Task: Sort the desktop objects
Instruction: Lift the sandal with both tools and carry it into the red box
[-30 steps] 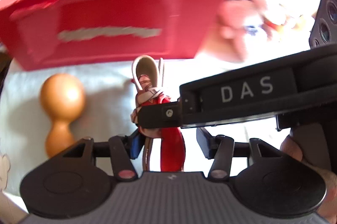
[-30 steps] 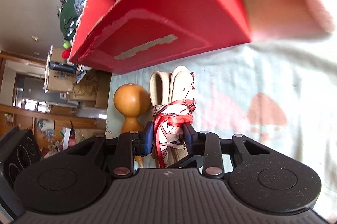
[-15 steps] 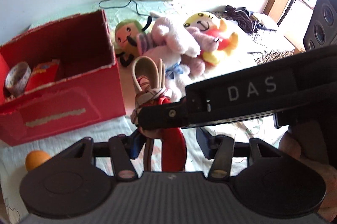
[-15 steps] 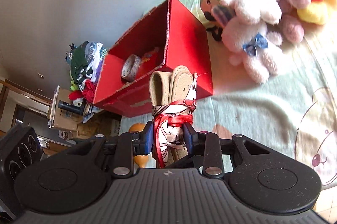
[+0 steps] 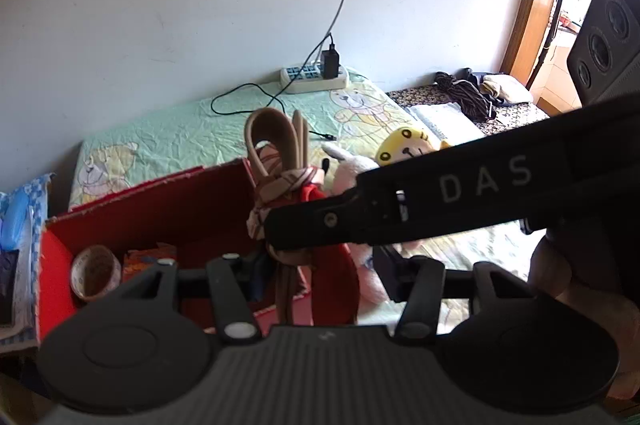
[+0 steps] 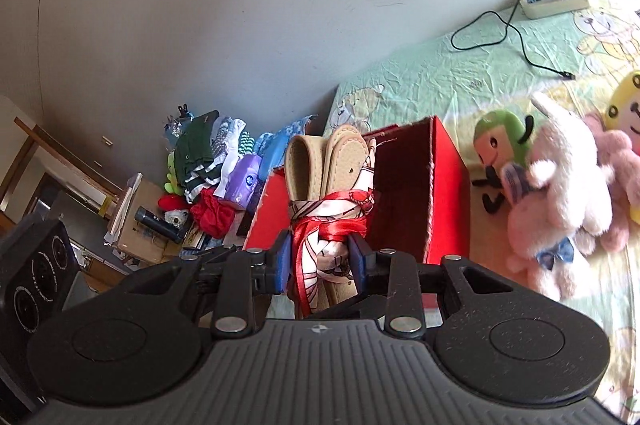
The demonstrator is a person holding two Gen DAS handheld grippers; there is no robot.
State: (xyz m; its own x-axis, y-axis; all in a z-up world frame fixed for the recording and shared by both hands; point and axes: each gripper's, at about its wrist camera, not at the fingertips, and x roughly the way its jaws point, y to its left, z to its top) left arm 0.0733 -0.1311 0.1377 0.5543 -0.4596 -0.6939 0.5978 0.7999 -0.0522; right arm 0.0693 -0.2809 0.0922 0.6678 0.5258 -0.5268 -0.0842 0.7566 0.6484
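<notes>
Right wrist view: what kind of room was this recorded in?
Most likely a bedroom at home. The surface is a bed with a cartoon-bear sheet, stuffed toys lie on it, and a heap of clothes sits beside it against the wall.

the right gripper point(image 5: 460, 193) hides most of the plush toys point(image 5: 404, 149), perhaps three.

White power strip point(image 5: 314, 80) against the wall; clothes pile point(image 6: 208, 161) beside the bed; dark cord bundle point(image 5: 466, 95).
</notes>
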